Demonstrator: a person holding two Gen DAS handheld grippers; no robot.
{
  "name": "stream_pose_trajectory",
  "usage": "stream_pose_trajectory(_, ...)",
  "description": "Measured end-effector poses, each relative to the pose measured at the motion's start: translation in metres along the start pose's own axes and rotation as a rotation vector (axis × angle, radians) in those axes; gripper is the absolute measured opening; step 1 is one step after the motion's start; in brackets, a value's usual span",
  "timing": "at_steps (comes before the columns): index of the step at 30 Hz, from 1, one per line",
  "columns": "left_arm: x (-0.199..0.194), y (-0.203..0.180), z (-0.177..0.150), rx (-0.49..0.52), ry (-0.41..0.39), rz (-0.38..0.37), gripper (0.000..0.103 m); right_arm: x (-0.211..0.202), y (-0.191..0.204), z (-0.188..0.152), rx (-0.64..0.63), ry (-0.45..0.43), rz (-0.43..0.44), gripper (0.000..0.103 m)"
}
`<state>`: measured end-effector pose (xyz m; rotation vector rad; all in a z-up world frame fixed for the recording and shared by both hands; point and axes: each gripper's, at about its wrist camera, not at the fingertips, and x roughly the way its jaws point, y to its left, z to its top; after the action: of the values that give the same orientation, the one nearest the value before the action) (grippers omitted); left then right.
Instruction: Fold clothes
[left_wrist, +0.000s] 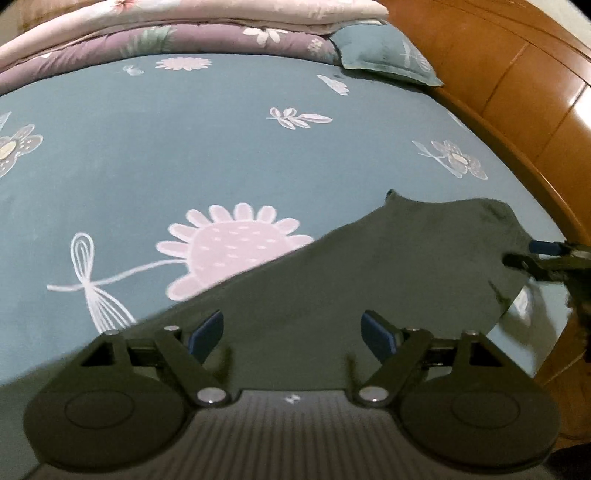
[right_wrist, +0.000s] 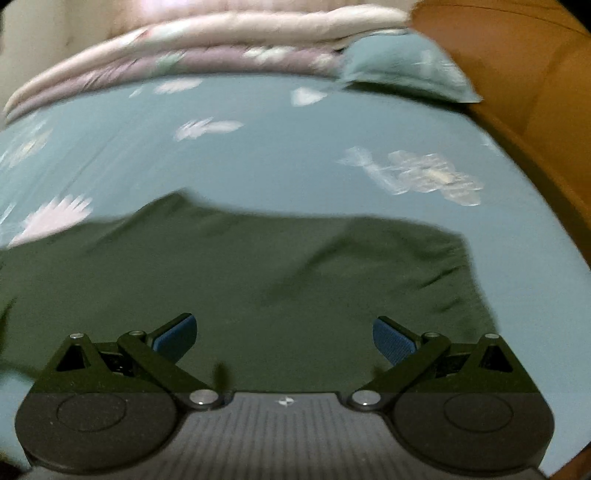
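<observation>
A dark green garment lies spread flat on the teal flowered bedsheet. My left gripper hovers over its near part, open, with nothing between the blue pads. In the left wrist view the right gripper shows at the garment's far right edge, its fingers apart. The right wrist view is blurred: the same green garment fills the lower middle, and my right gripper stands open above it with nothing between its pads. Whether either gripper touches the cloth is not visible.
Folded pink and purple quilts are stacked along the far edge of the bed. A teal pillow lies at the far right. A wooden headboard runs down the right side.
</observation>
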<state>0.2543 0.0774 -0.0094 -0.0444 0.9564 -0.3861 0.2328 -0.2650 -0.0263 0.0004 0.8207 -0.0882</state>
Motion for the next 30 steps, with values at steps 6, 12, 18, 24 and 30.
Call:
stream_pose_trajectory(6,0.008,-0.038,0.009,-0.019,0.073,0.104,0.082,0.052,-0.009,0.004,0.082,0.032,-0.013,0.103)
stream_pose_trajectory(12,0.02,-0.072,0.034,0.001,0.105,0.151,0.082,0.067,0.01,-0.005,0.048,0.032,-0.019,0.103)
stream_pose_trajectory(18,0.038,-0.107,0.049,0.075,0.152,0.167,0.082,0.07,0.005,-0.004,0.05,0.031,-0.001,0.103)
stream_pose_trajectory(24,0.045,-0.121,0.051,0.098,0.186,0.192,0.082,0.069,0.015,-0.001,0.066,0.041,-0.016,0.103)
stream_pose_trajectory(30,0.036,-0.113,0.05,0.074,0.167,0.221,0.082,0.062,0.005,0.003,0.116,0.016,0.065,0.103)
